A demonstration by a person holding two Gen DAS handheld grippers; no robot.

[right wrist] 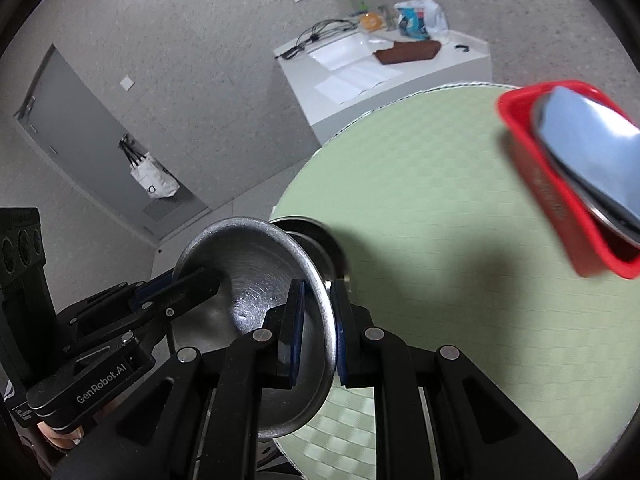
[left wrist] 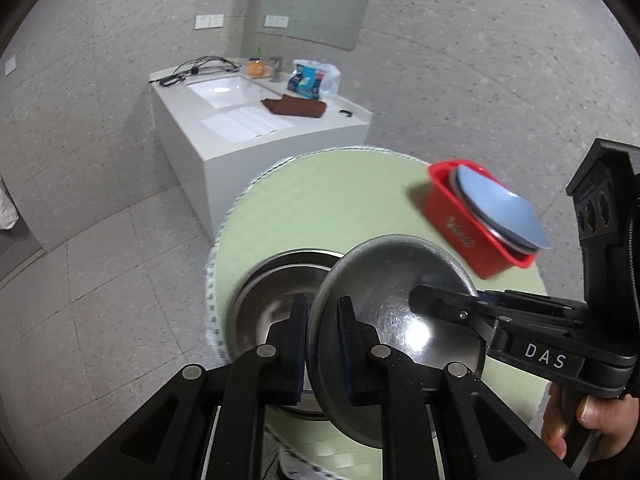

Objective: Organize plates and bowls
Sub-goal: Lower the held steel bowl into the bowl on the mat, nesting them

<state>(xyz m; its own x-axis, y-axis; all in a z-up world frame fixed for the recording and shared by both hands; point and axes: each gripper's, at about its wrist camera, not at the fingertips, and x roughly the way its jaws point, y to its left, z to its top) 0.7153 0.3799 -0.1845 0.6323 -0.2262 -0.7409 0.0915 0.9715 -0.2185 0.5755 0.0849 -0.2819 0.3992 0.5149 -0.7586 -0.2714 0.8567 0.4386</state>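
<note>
Steel plate (left wrist: 394, 320): stiff, light, pretty slick, best pinched at rim; left gripper (left wrist: 324, 320) and right gripper (right wrist: 318, 312) both clamped there, opposite sides.

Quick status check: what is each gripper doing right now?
Left gripper: closed on the rim of the steel bowl.
Right gripper: closed on the same bowl's opposite rim.
</note>
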